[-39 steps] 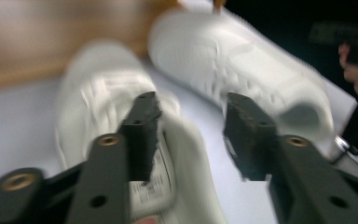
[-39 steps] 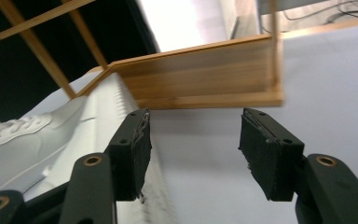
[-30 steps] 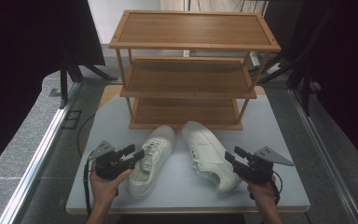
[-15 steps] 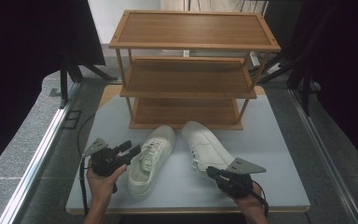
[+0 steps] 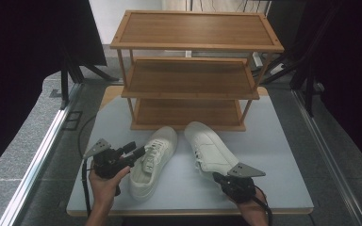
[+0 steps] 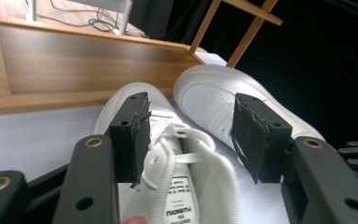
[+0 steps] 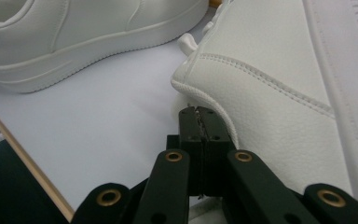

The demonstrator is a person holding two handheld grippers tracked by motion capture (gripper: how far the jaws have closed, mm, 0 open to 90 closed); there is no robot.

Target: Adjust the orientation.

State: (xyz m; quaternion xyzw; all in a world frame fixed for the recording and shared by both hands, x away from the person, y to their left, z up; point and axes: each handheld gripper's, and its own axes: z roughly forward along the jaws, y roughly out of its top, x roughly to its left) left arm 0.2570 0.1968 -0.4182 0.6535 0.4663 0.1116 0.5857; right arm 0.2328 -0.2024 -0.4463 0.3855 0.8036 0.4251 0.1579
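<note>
Two white sneakers lie on the table in front of a wooden shoe rack (image 5: pixel 188 80). My left gripper (image 5: pixel 139 153) stands open over the left shoe (image 5: pixel 153 165), at its laces. In the left gripper view the tongue and laces of the left shoe (image 6: pixel 168 156) lie between the open left gripper (image 6: pixel 193 135), whose pads are clear of them. My right gripper (image 5: pixel 218 177) is at the heel of the right shoe (image 5: pixel 212 148). Its jaws have just been closing. In the right gripper view the right gripper (image 7: pixel 199 112) is shut, pads pressed together, tips at the right shoe's (image 7: pixel 270 93) heel rim; no leather shows between them.
The rack has three bare shelves, and its lowest shelf (image 5: pixel 188 113) sits just behind the shoes' toes. The pale table (image 5: pixel 273 141) has free room to the right of the shoes. Its near edge (image 7: pixel 32 168) runs close to my right gripper. Dark stands flank the rack.
My right gripper has moved left and down from the right shoe's side to its heel, and its jaws have shut. The left gripper has stayed over the left shoe.
</note>
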